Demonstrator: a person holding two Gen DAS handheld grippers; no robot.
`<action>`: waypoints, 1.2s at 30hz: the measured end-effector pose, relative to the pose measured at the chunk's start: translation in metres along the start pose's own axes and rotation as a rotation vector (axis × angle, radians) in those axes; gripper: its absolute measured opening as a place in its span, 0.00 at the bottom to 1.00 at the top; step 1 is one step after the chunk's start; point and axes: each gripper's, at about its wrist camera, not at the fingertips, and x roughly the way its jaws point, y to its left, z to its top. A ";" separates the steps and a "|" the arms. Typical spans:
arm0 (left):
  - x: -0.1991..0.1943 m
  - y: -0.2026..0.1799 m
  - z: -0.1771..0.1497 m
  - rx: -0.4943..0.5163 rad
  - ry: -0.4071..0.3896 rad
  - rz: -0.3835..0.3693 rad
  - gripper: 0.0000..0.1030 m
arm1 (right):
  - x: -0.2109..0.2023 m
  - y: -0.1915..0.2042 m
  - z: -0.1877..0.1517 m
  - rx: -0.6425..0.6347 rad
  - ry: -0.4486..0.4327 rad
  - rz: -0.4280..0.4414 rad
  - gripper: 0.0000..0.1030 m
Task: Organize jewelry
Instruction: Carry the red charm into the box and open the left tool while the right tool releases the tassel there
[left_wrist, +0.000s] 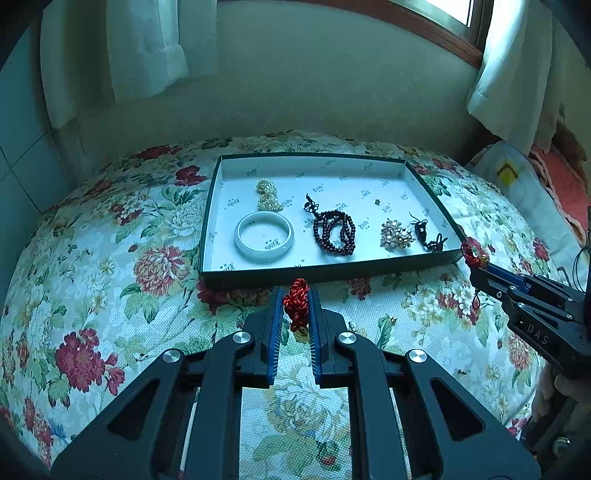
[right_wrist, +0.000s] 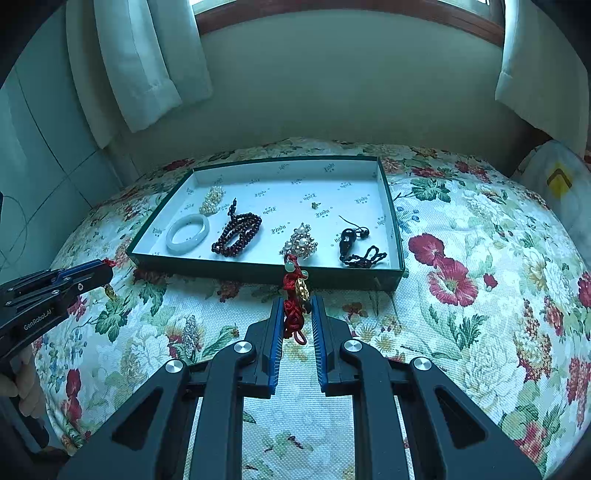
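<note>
L gripper & R gripper each pinch a red knotted-cord charm, above floral bedspread, near shallow green-rimmed jewelry tray.

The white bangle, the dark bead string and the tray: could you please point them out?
White bangle (left_wrist: 264, 250), left wrist view, on its near rim.
Dark bead string (left_wrist: 334, 230), left wrist view, on its coiled beads.
Tray (right_wrist: 266, 272), right wrist view, on its near wall.
</note>
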 end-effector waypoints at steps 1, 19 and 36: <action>-0.001 -0.001 0.003 0.002 -0.007 -0.002 0.13 | -0.001 0.000 0.002 0.000 -0.004 0.001 0.15; 0.030 -0.023 0.088 0.041 -0.101 -0.025 0.13 | 0.023 -0.011 0.068 -0.015 -0.082 -0.008 0.15; 0.130 -0.028 0.127 0.050 -0.019 0.006 0.13 | 0.111 -0.030 0.096 -0.011 0.006 -0.041 0.15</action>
